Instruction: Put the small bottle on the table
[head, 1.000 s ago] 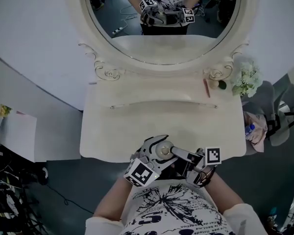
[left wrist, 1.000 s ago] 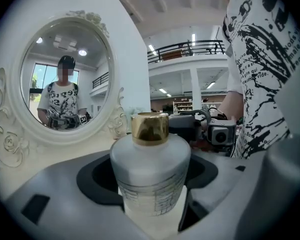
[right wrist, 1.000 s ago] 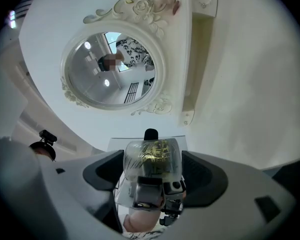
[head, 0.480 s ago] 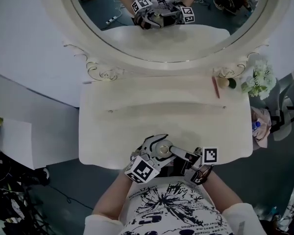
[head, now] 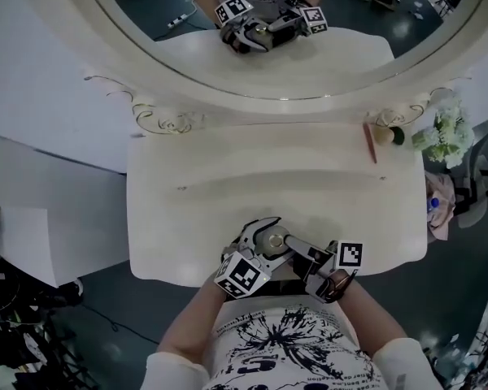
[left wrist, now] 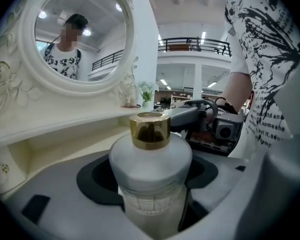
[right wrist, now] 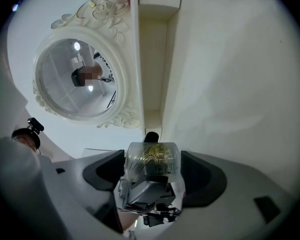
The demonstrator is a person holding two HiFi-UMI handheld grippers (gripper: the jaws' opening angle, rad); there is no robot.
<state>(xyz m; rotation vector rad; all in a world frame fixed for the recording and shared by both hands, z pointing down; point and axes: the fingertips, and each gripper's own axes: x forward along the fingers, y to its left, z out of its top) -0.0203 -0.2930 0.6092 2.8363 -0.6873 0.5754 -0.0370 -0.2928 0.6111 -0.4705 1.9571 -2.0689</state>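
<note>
The small bottle (head: 271, 240), frosted white with a gold cap, stands upright over the front edge of the cream vanity table (head: 187, 218). My left gripper (head: 260, 242) is shut on its body; in the left gripper view the bottle (left wrist: 150, 169) fills the gap between the dark pads of the left gripper (left wrist: 150, 189). My right gripper (head: 286, 246) reaches in from the right. In the right gripper view the cap end of the bottle (right wrist: 152, 160) sits between the tips of the right gripper (right wrist: 154, 173), with both pads against it. One right finger (left wrist: 190, 118) shows behind the cap.
A large oval mirror (head: 333, 63) rises at the back of the table and reflects both grippers. At the back right lie a pink stick (head: 369, 140) and a small round item (head: 388, 134), beside white flowers (head: 449, 132). My torso is close to the front edge.
The head view has shifted, so the table sits larger and more centred. Both grippers hold the same pose around the bottle and have edged slightly further over the table's front edge.
</note>
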